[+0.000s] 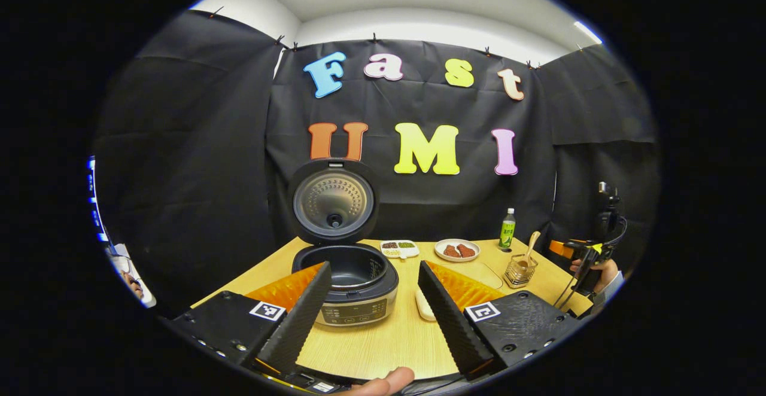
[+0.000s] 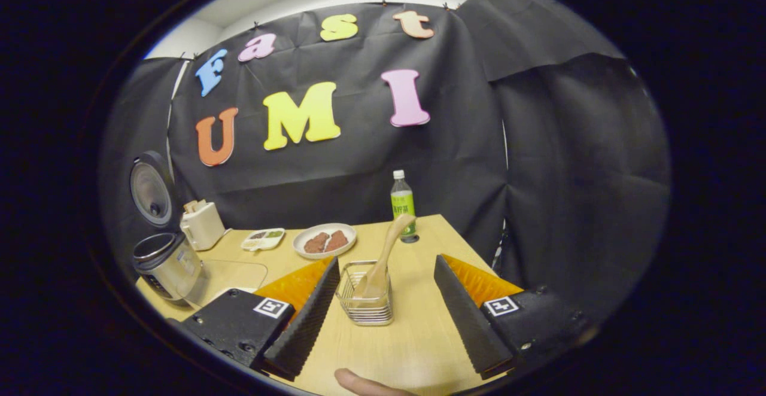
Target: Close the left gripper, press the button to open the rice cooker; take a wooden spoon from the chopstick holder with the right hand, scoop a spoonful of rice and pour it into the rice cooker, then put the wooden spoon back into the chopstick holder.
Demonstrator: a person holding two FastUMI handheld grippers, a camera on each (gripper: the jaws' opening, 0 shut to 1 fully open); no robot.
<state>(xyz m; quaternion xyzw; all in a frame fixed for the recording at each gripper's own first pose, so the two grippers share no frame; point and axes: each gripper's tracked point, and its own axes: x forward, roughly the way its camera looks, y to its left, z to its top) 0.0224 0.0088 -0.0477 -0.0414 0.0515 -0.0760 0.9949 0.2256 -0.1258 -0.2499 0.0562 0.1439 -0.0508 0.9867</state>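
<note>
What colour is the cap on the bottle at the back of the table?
White. The bottle has a green label below the cap; it shows best in the right gripper view.

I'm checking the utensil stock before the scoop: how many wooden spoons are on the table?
1. The wooden spoon stands tilted in the wire chopstick holder, just ahead of the open right gripper, near the green bottle. Nothing else stands in the holder.

Bare light wooden tabletop [image 2: 413, 330] around the clear square chopstick holder [image 2: 365, 294]; slanting wooden spoon [image 2: 386, 252] overhangs it; green-labelled plastic bottle [image 2: 403, 204] behind; silver rice cooker [image 1: 353, 285] with raised lid [image 1: 333, 200], pot mouth unobstructed.
</note>
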